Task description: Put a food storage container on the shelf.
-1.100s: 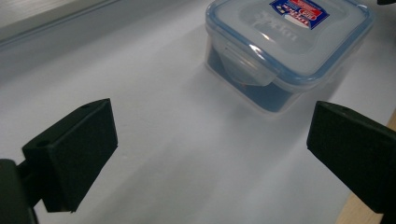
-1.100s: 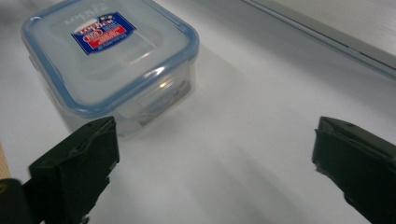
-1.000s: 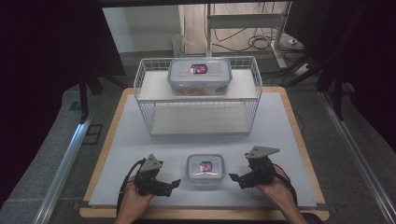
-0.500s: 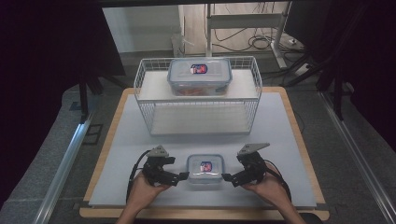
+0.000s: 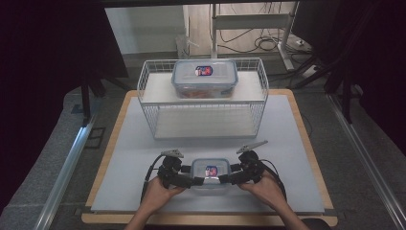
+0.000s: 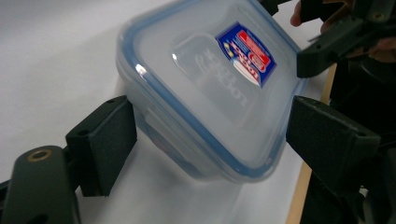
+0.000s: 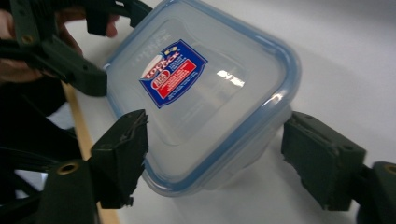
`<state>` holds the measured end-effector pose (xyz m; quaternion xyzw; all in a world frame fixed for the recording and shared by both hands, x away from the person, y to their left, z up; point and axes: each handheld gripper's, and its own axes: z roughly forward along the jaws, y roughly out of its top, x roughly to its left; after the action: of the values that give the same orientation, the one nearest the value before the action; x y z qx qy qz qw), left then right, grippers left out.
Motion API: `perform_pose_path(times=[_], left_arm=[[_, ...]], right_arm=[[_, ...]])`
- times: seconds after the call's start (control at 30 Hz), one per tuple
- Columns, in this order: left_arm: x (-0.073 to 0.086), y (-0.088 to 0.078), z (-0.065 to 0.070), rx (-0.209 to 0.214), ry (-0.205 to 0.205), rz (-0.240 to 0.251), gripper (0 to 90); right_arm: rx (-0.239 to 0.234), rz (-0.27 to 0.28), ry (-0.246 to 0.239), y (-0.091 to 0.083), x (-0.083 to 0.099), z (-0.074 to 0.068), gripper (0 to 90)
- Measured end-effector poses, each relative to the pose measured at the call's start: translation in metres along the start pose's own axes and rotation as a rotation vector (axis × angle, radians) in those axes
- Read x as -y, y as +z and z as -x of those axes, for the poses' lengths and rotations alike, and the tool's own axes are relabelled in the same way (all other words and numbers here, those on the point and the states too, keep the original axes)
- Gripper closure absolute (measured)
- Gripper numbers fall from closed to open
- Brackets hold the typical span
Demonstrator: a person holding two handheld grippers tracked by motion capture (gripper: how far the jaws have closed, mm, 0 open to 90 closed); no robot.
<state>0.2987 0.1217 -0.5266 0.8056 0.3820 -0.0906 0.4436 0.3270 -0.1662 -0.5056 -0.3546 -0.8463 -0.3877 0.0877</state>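
A small clear container (image 5: 209,173) with a blue-rimmed lid and a red and blue label lies near the front edge of the white table top (image 5: 143,158). My left gripper (image 5: 194,181) reaches in from its left end and my right gripper (image 5: 226,179) from its right end. In the left gripper view the container (image 6: 210,84) sits between the jaws of the left gripper (image 6: 210,140), whose pads stand close at its sides. In the right gripper view the container (image 7: 201,88) lies between the jaws of the right gripper (image 7: 219,154), with a gap at the right pad (image 7: 317,158). Both sets of jaws have just been closing.
A white wire rack (image 5: 203,120) stands at the back of the table, with a larger lidded container (image 5: 205,79) on its upper shelf. A wooden border (image 5: 206,218) runs along the table's front edge. Dark stands and cables surround the table.
Both hands have moved inward toward the small container. The grippers stood apart from its ends before; now their jaws straddle them.
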Motion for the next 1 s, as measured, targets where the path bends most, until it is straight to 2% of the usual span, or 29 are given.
perform_pose_path(times=[0.1, 0.17, 0.23, 0.37, 0.47, 0.53, 0.8, 1.0], left_arm=[[0.001, -0.003, 0.001, 0.000, -0.010, 0.003, 19.8], [0.002, -0.007, 0.000, -0.010, -0.015, 0.019, 27.8], [0.004, -0.010, -0.003, 0.005, -0.026, 0.031, 33.9], [0.006, -0.014, -0.002, 0.012, -0.037, 0.049, 39.8], [0.008, -0.017, -0.003, 0.028, -0.048, 0.064, 48.4], [0.012, -0.021, -0.004, 0.058, -0.061, 0.080, 52.0], [0.020, -0.022, -0.001, 0.082, -0.092, 0.090, 55.0], [0.020, -0.023, -0.001, 0.093, -0.113, 0.099, 56.4]], right_arm=[[-0.015, -0.004, 0.024, -0.001, 0.001, 0.001, 27.9], [-0.013, -0.002, 0.022, -0.003, 0.002, 0.000, 30.9], [-0.006, 0.004, 0.016, -0.005, 0.003, -0.001, 34.3], [-0.009, 0.011, 0.020, -0.008, 0.005, -0.003, 38.5], [-0.033, 0.043, 0.043, -0.014, 0.009, 0.000, 48.5], [-0.065, 0.062, 0.063, -0.017, 0.012, 0.002, 51.6], [-0.097, 0.067, 0.094, -0.018, 0.020, 0.001, 53.7], [-0.100, 0.066, 0.106, -0.019, 0.021, 0.000, 54.5]])
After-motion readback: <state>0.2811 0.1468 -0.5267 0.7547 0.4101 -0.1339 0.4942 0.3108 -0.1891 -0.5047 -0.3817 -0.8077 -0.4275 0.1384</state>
